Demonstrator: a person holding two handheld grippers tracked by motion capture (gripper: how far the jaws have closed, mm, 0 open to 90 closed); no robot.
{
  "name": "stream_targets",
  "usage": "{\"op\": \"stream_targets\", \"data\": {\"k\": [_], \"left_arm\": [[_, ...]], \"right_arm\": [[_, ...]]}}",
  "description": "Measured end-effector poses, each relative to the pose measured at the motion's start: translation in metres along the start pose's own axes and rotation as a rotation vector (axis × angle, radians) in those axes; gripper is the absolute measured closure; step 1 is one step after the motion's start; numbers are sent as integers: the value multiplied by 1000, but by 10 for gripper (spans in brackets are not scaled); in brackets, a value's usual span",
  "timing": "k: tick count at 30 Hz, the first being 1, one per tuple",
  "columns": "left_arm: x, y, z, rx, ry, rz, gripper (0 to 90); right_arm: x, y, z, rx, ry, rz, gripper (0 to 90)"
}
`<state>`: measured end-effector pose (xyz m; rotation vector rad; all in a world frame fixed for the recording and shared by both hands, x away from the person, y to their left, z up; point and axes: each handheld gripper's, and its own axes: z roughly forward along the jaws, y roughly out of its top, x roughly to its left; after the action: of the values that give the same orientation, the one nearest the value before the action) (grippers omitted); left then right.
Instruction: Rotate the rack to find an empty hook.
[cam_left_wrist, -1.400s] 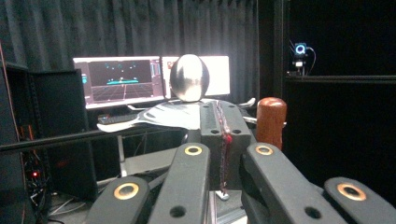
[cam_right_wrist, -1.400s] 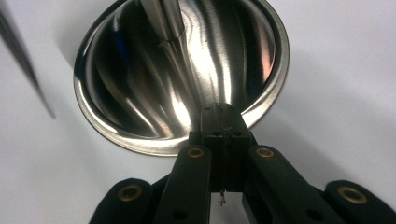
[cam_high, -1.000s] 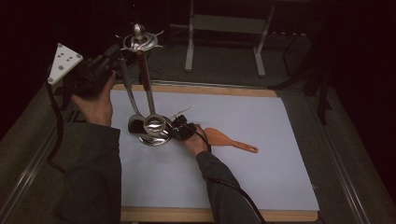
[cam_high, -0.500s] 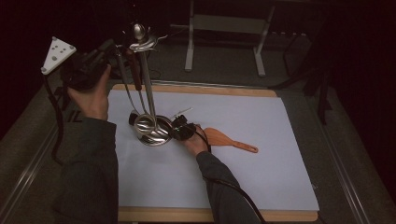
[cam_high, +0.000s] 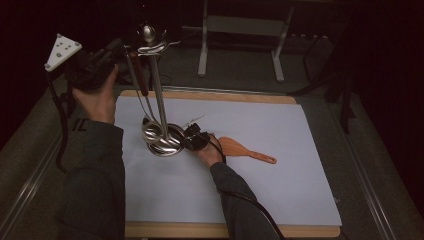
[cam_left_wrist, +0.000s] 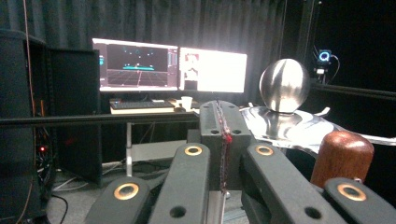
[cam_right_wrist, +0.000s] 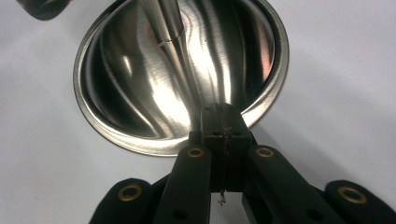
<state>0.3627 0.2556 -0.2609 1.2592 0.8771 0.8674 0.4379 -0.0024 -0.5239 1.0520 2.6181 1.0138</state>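
Note:
A steel utensil stand has a round dish base (cam_high: 162, 142), an upright pole (cam_high: 157, 90) and a ball (cam_high: 148, 34) on top. A ladle with a dark wooden handle (cam_high: 138, 75) hangs beside the pole, its bowl (cam_high: 149, 127) low at the base. My left gripper (cam_high: 124, 50) is raised by the stand's top, shut and empty. In its own view its jaws (cam_left_wrist: 223, 121) point past the ball (cam_left_wrist: 285, 85), with the handle's end (cam_left_wrist: 343, 154) just to their right. My right gripper (cam_high: 187, 140) is shut, its tips (cam_right_wrist: 225, 119) lying over the base rim (cam_right_wrist: 116, 137).
An orange wooden spatula (cam_high: 245, 150) lies on the white mat (cam_high: 290, 175) just right of my right hand. The mat covers a wooden board (cam_high: 200, 231). A metal frame (cam_high: 240, 30) stands behind the table. Lit monitors (cam_left_wrist: 173, 65) glow on a desk far off.
My left gripper has risen a little and drifted left beside the stand's top. The right gripper and the stand's base have stayed put.

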Motion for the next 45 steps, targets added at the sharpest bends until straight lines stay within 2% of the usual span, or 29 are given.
{"op": "stream_targets", "data": {"k": [11, 17, 24, 28, 30, 36, 38, 42, 45], "left_arm": [[5, 2, -1, 24, -30, -12, 900], [4, 2, -9, 24, -34, 4, 899], [2, -4, -21, 63, -64, 34, 897], [2, -7, -23, 77, -75, 38, 894], [2, -15, -27, 96, -94, 37, 893], [1, -30, -33, 120, -112, 44, 891], [0, -41, -38, 135, -130, 43, 890], [-5, -57, -42, 178, -151, 76, 889], [-6, -70, -45, 202, -165, 75, 890]], "right_arm": [[0, -1, 0, -5, 1, 2, 900], [0, -1, 0, -7, 2, 5, 900], [0, -1, 0, -10, 0, 10, 900], [0, -2, 0, -13, 1, 13, 900], [0, -2, 0, -14, 2, 16, 900], [0, -2, 0, -14, -2, 15, 900], [1, -2, 0, -15, -3, 16, 900], [0, -2, 0, -18, 3, 25, 900], [-1, -3, 0, -20, 10, 34, 900]]}}
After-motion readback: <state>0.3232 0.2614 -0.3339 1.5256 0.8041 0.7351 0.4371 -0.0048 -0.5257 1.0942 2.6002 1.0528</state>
